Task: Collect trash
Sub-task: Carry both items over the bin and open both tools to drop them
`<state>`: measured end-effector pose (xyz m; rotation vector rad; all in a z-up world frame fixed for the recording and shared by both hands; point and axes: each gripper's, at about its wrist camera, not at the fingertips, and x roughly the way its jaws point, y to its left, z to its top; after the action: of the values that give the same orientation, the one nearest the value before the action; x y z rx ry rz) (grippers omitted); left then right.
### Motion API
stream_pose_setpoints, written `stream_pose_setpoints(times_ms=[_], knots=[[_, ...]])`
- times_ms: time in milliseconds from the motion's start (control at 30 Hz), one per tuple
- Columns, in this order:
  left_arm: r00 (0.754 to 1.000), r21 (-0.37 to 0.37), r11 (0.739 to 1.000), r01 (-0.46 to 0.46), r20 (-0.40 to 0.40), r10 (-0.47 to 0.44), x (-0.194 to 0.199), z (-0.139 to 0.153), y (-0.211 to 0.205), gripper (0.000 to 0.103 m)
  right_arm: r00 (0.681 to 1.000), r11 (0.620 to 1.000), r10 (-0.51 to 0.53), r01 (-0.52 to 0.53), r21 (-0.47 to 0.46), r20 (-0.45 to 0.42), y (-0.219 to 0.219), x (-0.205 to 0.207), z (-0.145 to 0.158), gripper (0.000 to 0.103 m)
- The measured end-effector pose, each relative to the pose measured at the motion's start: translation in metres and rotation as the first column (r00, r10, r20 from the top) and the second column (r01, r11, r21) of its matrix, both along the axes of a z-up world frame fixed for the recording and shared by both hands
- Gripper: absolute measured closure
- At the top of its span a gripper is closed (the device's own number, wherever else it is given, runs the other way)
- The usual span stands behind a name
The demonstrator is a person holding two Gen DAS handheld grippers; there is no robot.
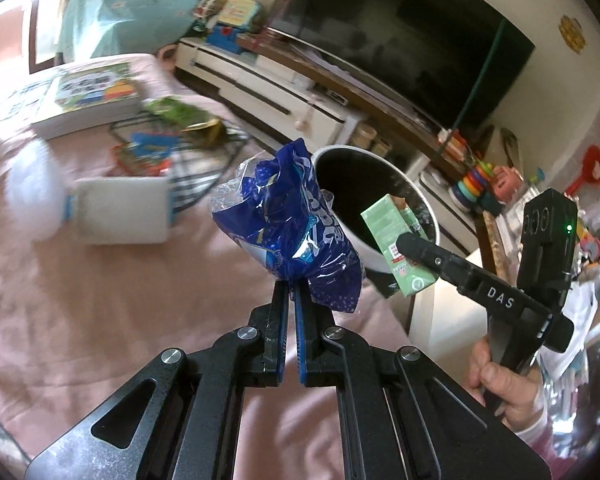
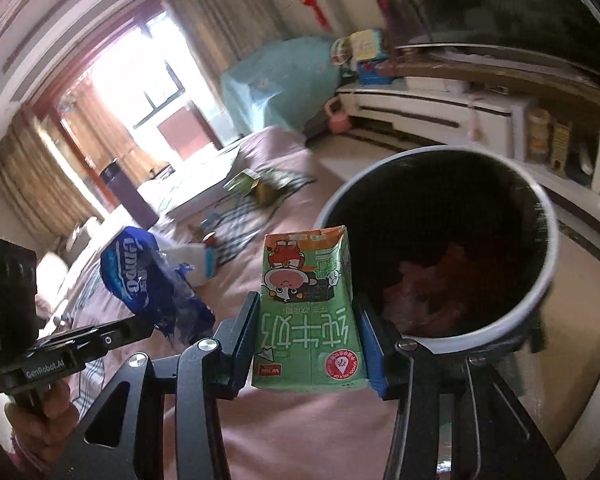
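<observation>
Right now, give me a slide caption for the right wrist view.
Right gripper carries a green milk carton toward the open bin, left gripper alongside with a blue wrapper.

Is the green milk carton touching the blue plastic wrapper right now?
Apart. In the right wrist view the green milk carton sits between the right tool's fingers, with pink cloth showing between it and the blue plastic wrapper.

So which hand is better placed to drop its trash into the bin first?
Right, probably. Its tool holds the green milk carton right beside the bin's rim. The left tool pinches the blue wrapper farther back over the pink cover.
</observation>
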<state>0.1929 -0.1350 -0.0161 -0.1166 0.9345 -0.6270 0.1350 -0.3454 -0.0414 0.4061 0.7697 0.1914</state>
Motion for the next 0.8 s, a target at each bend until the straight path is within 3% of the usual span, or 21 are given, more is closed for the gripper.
stream_pose_setpoints(times_ms=[367, 800], knots=[[0.995, 0.013, 0.995, 0.098, 0.001, -0.098, 0.018, 0.009, -0.071, 0.1, 0.994, 0.994, -0.107, 0.107, 0.01, 0.007, -0.06, 0.005, 0.002, 0.056], [0.989, 0.043, 0.988, 0.145, -0.041, -0.144, 0.033, -0.004, -0.107, 0.1, 0.991, 0.991, -0.134, 0.134, 0.008, 0.004, -0.083, 0.014, -0.001, 0.056]])
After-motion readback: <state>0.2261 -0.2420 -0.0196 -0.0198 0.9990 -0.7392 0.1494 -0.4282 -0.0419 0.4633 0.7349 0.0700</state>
